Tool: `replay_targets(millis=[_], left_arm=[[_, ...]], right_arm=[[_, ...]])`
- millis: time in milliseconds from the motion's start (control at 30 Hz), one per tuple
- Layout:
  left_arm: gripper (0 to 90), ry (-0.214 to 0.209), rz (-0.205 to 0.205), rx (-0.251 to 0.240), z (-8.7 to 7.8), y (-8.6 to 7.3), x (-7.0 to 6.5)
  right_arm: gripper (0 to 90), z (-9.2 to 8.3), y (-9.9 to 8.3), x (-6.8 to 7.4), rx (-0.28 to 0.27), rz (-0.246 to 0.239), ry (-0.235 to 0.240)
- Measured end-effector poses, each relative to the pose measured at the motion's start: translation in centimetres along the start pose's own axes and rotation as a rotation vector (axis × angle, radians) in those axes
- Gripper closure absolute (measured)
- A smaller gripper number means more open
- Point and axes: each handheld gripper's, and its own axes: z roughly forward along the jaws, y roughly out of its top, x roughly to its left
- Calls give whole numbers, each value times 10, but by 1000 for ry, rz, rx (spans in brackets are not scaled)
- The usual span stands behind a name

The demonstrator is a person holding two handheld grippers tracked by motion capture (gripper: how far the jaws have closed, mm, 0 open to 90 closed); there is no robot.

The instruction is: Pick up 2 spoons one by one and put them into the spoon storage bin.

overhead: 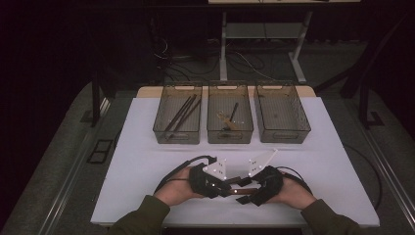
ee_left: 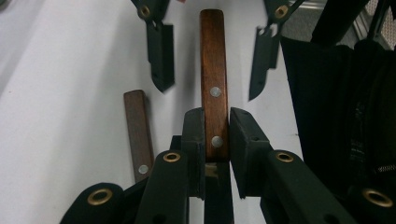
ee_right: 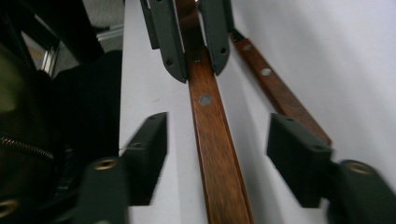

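A brown wooden handle with metal rivets [ee_left: 212, 56] is clamped at one end in my left gripper [ee_left: 217, 116], whose pads press on both its sides. In the right gripper view the same handle [ee_right: 205, 93] runs between the jaws of my right gripper [ee_right: 217, 140], which stand apart from it with a gap on each side. A second riveted wooden handle [ee_left: 137, 135] lies flat on the white table beside the held one. In the high view both grippers, left [overhead: 226, 188] and right [overhead: 247, 188], face each other tip to tip near the table's front edge.
Three clear bins stand in a row at the back: the left bin [overhead: 161, 125] holds dark sticks, the middle bin [overhead: 230, 139] a few utensils, the right bin [overhead: 284, 137] looks bare inside. White table [overhead: 147, 161] lies between them and the hands.
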Motion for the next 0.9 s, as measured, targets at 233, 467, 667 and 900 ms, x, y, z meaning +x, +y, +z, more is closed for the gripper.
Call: replay_targets(millis=[233,467,667,900], left_arm=[[767,-19,9,8,2,1,-2],[766,-33,41,21,3,1,-3],[765,-43,40,8,-1,1,-5],[633,10,28,-40,-6,-1,-5]], right_arm=[[668,7,3,5,30,-31,21],[742,9,4,8,46,-63,45],[752,7,5,10,32,-71,51],[753,2,4,9,4,-44,56]])
